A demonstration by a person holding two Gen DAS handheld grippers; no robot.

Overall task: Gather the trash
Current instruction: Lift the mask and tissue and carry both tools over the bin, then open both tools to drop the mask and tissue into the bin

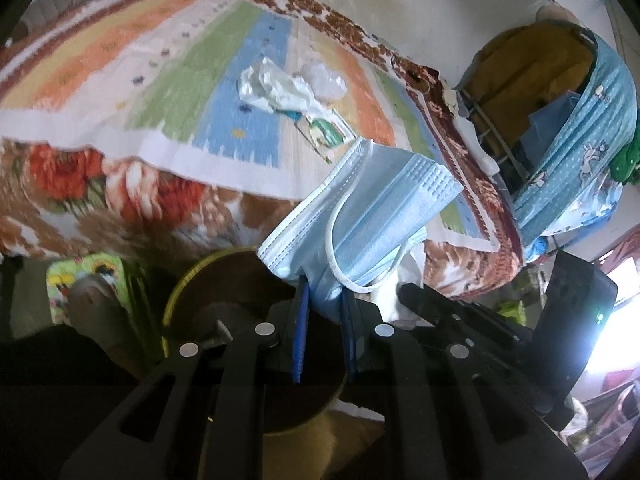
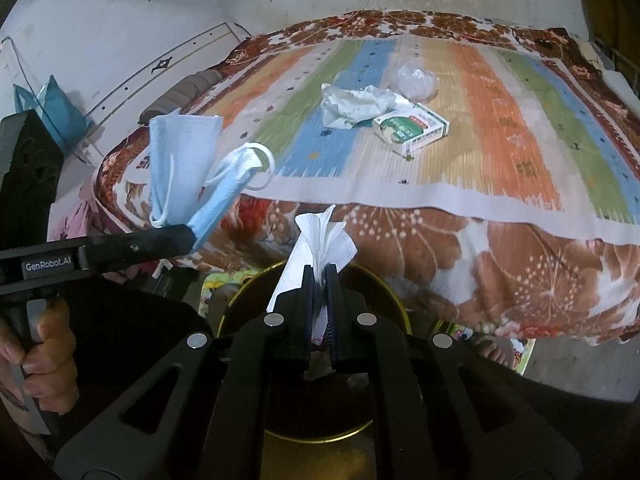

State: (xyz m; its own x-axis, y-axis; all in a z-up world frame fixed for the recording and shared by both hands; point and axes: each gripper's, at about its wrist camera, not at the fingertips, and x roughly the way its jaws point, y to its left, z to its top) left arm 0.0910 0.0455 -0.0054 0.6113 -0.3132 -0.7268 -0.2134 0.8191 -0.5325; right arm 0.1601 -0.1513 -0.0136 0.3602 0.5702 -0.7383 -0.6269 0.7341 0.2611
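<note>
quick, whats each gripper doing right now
left gripper: shut on the blue face mask
right gripper: shut on the white tissue

The words "GenRobot.AI" are printed in pale letters on a small black plate on the side of the left gripper (image 2: pixel 188 236), as seen from the right wrist camera. A small green and white carton (image 2: pixel 412 128) lying on the striped mat (image 2: pixel 500 152) carries printed lettering and a red mark, but the print is too small and blurred to read.
</note>
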